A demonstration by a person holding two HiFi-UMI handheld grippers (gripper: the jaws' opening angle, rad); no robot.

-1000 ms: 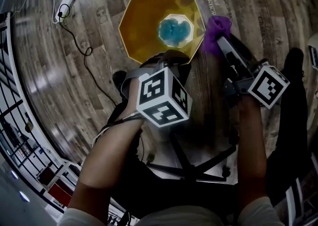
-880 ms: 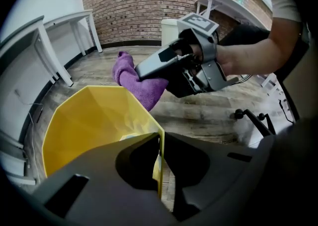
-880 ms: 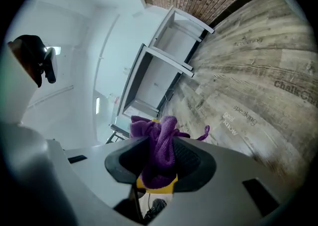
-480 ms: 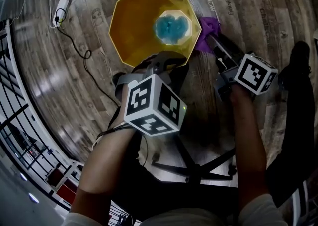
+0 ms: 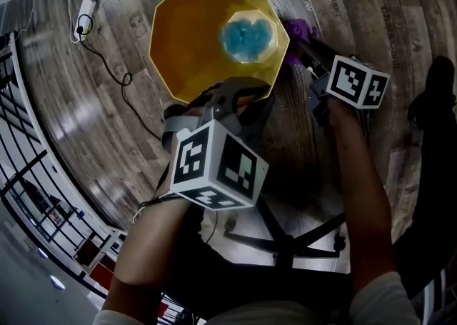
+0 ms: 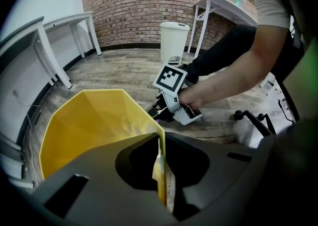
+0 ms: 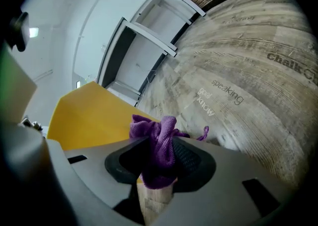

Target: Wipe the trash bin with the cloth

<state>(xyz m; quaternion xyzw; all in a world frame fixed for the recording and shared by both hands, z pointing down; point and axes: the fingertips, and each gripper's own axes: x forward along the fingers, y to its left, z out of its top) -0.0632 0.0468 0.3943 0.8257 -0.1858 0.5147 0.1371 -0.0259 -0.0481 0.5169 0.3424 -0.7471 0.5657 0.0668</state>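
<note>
1. A yellow trash bin (image 5: 193,45) stands open-topped on the wood-plank floor (image 5: 371,16), directly in front of the person.
2. The left gripper (image 5: 235,91) has its jaws clenched on the bin's near rim, with the thin yellow wall pinched between them.
3. The right gripper (image 5: 305,45) grasps a bunched purple cloth (image 5: 298,29) and holds it low beside the bin's right outer wall. Whether cloth and wall are touching cannot be told.
4. The step in hand looks like wiping the outside wall. It is likely done best by pressing the wad flat against a facet and stroking along the panel.
5. The left grip should stay firm meanwhile, because a light bin would probably slide or tip under sideways pressure. The cloth is bunched small, so overlapping passes would cover more of each face.
6. Both forearms reach forward. The left gripper points steeply down onto the rim, and the right angles shallowly down and in toward the bin's flank.
</note>
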